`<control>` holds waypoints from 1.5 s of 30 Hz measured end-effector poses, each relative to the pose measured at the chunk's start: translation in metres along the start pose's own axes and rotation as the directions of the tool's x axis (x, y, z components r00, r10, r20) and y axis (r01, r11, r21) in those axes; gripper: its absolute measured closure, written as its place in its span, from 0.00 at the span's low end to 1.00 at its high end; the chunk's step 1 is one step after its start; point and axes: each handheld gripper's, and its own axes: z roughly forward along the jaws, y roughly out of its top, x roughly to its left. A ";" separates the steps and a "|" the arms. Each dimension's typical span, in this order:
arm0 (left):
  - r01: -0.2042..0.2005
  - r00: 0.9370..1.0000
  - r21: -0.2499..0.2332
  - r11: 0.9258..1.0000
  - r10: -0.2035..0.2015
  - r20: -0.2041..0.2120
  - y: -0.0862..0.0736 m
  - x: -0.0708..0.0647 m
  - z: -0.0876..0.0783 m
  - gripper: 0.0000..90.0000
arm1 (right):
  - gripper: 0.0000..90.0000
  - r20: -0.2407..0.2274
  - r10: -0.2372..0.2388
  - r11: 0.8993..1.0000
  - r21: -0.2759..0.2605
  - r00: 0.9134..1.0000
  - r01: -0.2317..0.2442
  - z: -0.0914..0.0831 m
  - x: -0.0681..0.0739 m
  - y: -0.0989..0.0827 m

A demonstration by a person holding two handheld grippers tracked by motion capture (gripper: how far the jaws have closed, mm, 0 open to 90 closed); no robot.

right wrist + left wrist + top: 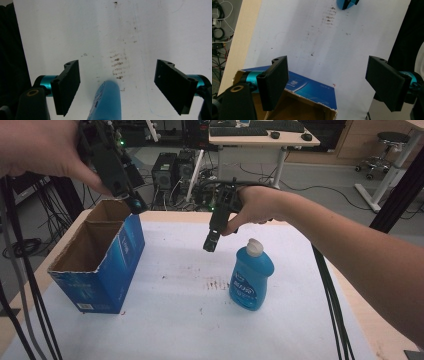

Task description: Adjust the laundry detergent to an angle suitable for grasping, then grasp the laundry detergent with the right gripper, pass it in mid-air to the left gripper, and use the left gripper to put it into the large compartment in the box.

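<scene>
An open-topped blue cardboard box stands at the left of the white-covered table. A blue bottle with a white cap stands upright right of the middle. My left gripper hangs over the box's far end, open and holding nothing. In the left gripper view, its jaws stand wide apart over the box's torn rim, with the bottle far off. My right gripper hovers up and left of the bottle's cap, open. In the right gripper view, the bottle lies low between the open jaws, untouched.
Brown stains mark the sheet near the bottle. Black cables hang down the table's left side and more run along its right. Computers and a desk stand on the floor beyond the far edge.
</scene>
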 end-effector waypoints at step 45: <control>-0.018 1.000 0.023 1.000 0.018 0.007 0.008 -0.002 0.008 0.21 | 0.23 0.024 0.001 0.995 -0.101 1.000 0.002 -0.023 0.001 -0.015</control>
